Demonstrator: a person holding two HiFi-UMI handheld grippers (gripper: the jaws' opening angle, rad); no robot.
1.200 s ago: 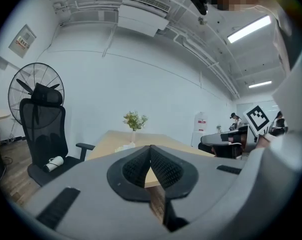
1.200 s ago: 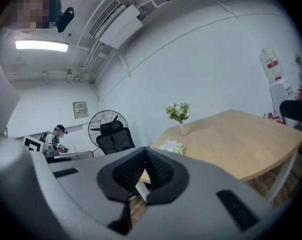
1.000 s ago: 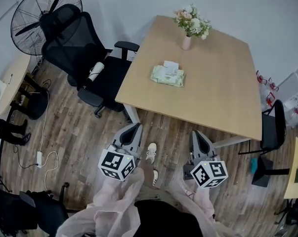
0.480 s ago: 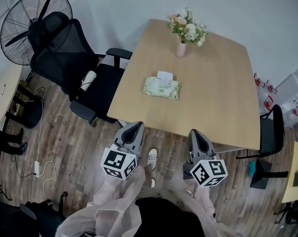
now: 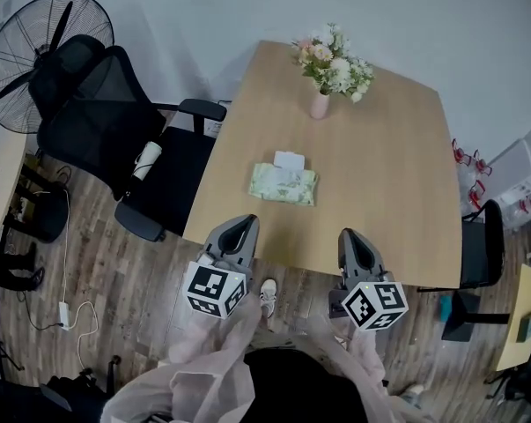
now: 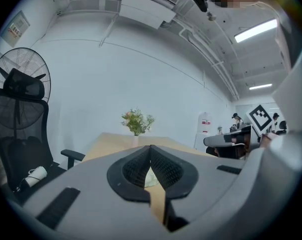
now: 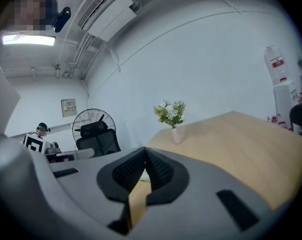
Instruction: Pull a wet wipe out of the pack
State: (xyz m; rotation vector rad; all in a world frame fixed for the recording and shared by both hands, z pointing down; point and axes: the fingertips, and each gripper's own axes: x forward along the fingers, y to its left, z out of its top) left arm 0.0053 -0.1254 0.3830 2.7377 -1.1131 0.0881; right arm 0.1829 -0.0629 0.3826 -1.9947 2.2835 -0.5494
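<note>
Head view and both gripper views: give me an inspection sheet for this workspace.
Surface: wooden table, light top, nothing spilled on it.
Job's things: wet wipe pack lies flat near the table's middle, a white tab at its far edge; not touched by either gripper.
Clutter: pink vase of flowers at the far end, apart from the pack.
Grippers: left gripper and right gripper at the near table edge, both shut with nothing between the jaws, short of the pack.
Cables: white cable on the floor at left; none seen on the table.
Surroundings: black office chair and standing fan left of the table; wooden floor.
</note>
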